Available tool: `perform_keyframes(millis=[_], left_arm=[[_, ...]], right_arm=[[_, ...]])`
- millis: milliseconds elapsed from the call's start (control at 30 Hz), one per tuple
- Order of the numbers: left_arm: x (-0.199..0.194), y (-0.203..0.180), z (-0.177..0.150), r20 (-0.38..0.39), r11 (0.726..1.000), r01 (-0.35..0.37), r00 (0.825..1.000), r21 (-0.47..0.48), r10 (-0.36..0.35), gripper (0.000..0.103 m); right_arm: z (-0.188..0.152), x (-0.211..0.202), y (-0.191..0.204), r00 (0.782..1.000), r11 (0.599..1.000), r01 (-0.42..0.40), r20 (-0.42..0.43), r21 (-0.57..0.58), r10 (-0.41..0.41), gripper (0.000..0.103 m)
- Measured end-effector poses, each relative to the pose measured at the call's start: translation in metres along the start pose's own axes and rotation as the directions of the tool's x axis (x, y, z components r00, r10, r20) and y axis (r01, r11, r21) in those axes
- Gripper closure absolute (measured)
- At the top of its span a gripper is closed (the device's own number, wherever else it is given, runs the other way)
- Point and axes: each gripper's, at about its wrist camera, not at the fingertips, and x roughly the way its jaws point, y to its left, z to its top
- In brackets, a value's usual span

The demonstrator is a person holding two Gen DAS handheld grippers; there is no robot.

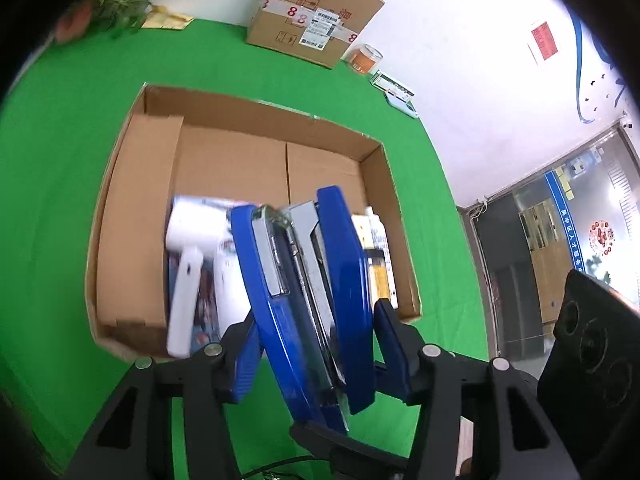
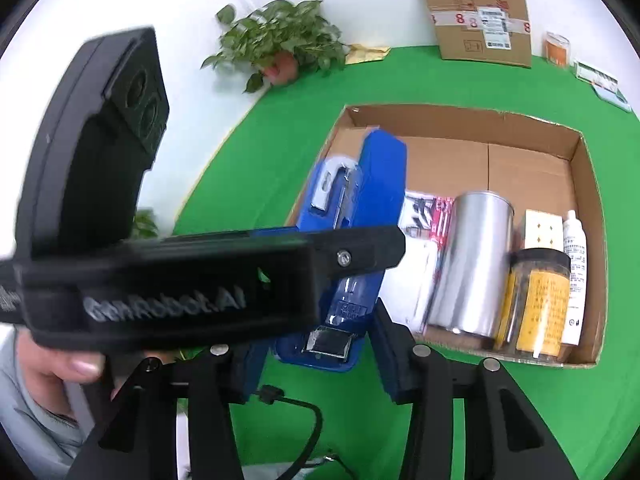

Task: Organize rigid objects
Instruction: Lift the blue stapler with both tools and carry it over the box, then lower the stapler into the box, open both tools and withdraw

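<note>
My left gripper [image 1: 316,344] is shut on a big blue stapler [image 1: 304,280] and holds it tilted above the near edge of an open cardboard box [image 1: 240,116]. In the right wrist view the stapler [image 2: 372,184] hangs over the box's [image 2: 460,114] near left part, with the left gripper's black body in front of it. The box holds a silver can [image 2: 472,260], a yellow-labelled jar [image 2: 536,304], a white bottle [image 2: 574,280], a small white carton [image 2: 542,230] and a packaged item [image 1: 200,248]. My right gripper [image 2: 316,344] is open and empty, low in front of the box.
A green cloth [image 1: 60,200] covers the table. A sealed cardboard parcel [image 2: 480,16], an orange jar [image 2: 557,50] and small packets [image 2: 600,78] stand along the far wall. A potted plant [image 2: 280,44] stands at the far left corner.
</note>
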Motion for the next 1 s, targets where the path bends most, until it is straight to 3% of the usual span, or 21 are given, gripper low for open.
perform_keyframes(millis=[133,267,600,1000], left_arm=[[0.01,0.017,0.016,-0.017,0.999,0.035,0.999,-0.014,-0.035,0.053],[0.02,0.023,0.023,-0.036,0.999,0.038,0.999,-0.021,-0.039,0.054],[0.038,0.052,0.08,-0.043,0.999,0.029,0.999,-0.024,-0.03,0.056],[0.108,0.08,0.149,-0.118,1.0,0.026,0.993,0.0,-0.026,0.058]], right_arm=[[0.02,0.017,0.0,1.0,1.0,0.009,0.004,0.017,-0.009,0.058],[0.019,0.033,-0.001,1.0,0.999,0.011,-0.023,0.05,-0.01,0.058],[0.083,0.084,-0.022,0.999,0.996,-0.002,-0.033,0.091,0.005,0.058],[0.149,0.153,-0.086,0.997,0.977,-0.036,-0.058,0.21,0.049,0.058]])
